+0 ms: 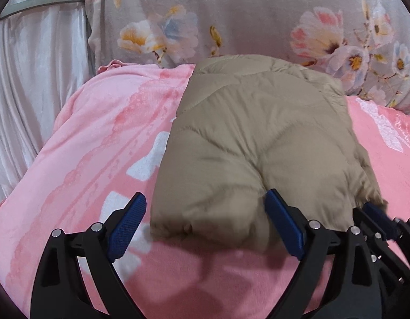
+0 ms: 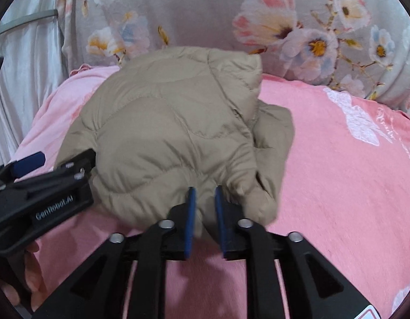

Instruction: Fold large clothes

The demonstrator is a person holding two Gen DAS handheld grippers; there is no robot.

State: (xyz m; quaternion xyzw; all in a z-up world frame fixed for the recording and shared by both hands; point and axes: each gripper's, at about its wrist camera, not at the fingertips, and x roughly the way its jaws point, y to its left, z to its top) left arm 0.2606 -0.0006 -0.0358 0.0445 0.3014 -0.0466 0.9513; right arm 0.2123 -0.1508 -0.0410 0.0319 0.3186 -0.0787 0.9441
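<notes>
A tan quilted puffer jacket [image 1: 258, 138] lies folded into a compact bundle on a pink blanket [image 1: 85, 146]; it also shows in the right wrist view [image 2: 173, 133]. My left gripper [image 1: 205, 207] is open, its blue pads wide apart around the jacket's near left edge. My right gripper [image 2: 205, 199] is shut on the jacket's near edge, with fabric pinched between its narrow-set blue pads. The right gripper also shows at the right edge of the left wrist view [image 1: 377, 212], and the left gripper at the left of the right wrist view [image 2: 45, 186].
A grey floral quilt [image 1: 258, 13] is piled behind the jacket. A white curtain [image 1: 32, 79] hangs at the left. The pink blanket [image 2: 337, 172] spreads right of the jacket.
</notes>
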